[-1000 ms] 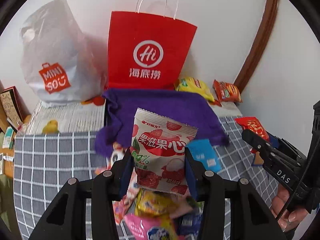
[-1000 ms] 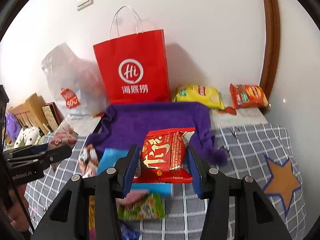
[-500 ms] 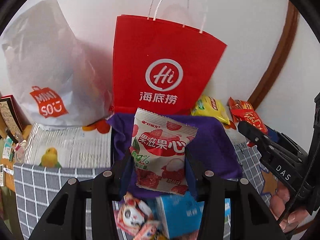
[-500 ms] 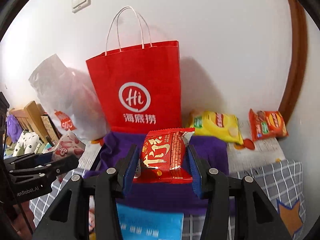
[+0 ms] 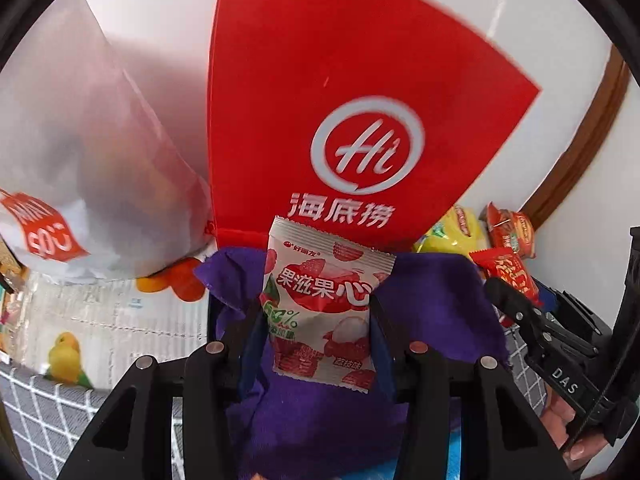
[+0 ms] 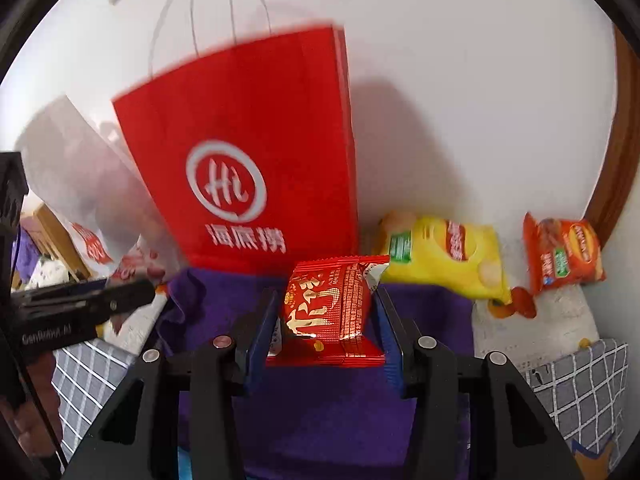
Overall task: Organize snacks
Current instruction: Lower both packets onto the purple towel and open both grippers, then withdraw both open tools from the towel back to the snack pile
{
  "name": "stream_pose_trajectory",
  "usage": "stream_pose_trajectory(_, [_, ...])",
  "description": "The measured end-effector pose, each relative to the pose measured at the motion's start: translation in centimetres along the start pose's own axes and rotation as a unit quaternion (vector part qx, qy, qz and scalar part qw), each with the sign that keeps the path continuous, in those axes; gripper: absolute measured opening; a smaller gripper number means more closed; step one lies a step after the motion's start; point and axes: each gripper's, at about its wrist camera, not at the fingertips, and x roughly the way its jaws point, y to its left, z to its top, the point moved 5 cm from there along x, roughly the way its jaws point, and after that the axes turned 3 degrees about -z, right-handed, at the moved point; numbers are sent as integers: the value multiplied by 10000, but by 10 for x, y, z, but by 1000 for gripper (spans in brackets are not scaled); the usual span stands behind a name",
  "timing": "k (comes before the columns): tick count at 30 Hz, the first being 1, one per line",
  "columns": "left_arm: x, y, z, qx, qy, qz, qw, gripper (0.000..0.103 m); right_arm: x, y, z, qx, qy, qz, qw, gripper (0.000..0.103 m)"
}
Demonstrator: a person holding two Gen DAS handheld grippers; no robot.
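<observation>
My left gripper is shut on a white and red lychee snack packet, held upright above a purple cloth. My right gripper is shut on a red snack packet, also above the purple cloth. A red paper bag with a white "Hi" logo stands close behind the cloth, against the wall; it also shows in the right wrist view. The right gripper and its red packet show at the right of the left wrist view. The left gripper shows at the left of the right wrist view.
A white plastic bag stands left of the red bag. A yellow chip bag and an orange chip bag lie by the wall at the right. A grey checked tablecloth covers the table. A bird-print sheet lies at the left.
Both grippers have moved forward with their packets, toward the red paper bag. The pile of loose snacks has dropped out of view and the bag now looms large.
</observation>
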Motion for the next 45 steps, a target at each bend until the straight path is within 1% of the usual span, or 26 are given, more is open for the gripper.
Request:
stream_pose_trajectory(3, [25, 10, -8, -127, 192, -55, 9997, 45, 15, -3, -5, -98, 149, 6, 9998, 48])
stream_pose_trajectory(5, [38, 13, -12, -92, 390, 50, 9992, 44, 26, -5, -10, -176, 292, -3, 9994, 48])
stream_pose_trajectory(11, [64, 20, -21, -137, 663, 137, 9976, 44, 61, -8, -26, -195, 705, -73, 9973, 48])
stream_pose_trajectory(15, [71, 17, -26, -59, 780, 137, 9968, 45, 77, -7, -35, -244, 948, -112, 9951, 48])
stream_pose_trajectory(21, [79, 15, -29, -61, 871, 240, 9959, 45, 89, -13, -43, -184, 1206, -239, 9922, 48])
stream_pose_trajectory(32, [86, 11, -31, -63, 981, 196, 9950, 46, 94, -19, -47, -217, 1372, -306, 9898, 49])
stream_pose_trajectory(34, [86, 11, -30, -59, 968, 159, 9952, 46, 93, -19, -47, -180, 1371, -291, 9900, 54])
stream_pose_trajectory(35, [85, 10, -30, -63, 963, 135, 9952, 48, 92, -19, -46, -165, 1371, -271, 9901, 62])
stream_pose_trajectory(36, [85, 9, -30, -60, 981, 121, 9951, 49, 91, -20, -45, -160, 1366, -246, 9902, 68])
stream_pose_trajectory(37, [84, 9, -29, -70, 986, 86, 9951, 53, 89, -17, -43, -175, 1324, -222, 9908, 69])
stream_pose_trajectory(38, [82, 8, -28, -93, 964, 33, 9953, 58, 88, -18, -42, -193, 1272, -225, 9914, 72])
stream_pose_trajectory(39, [80, 6, -27, -115, 914, -28, 9957, 60, 86, -17, -41, -215, 1226, -246, 9919, 77])
stream_pose_trajectory(41, [75, 6, -25, -111, 838, -10, 9964, 66, 82, -15, -38, -283, 1162, -312, 9923, 79])
stream_pose_trajectory(44, [64, 7, -20, -90, 694, 20, 9975, 72, 75, -13, -35, -317, 1121, -385, 9924, 79])
stream_pose_trajectory(45, [62, 7, -19, -108, 665, 35, 9977, 72, 73, -11, -33, -310, 1129, -366, 9925, 79])
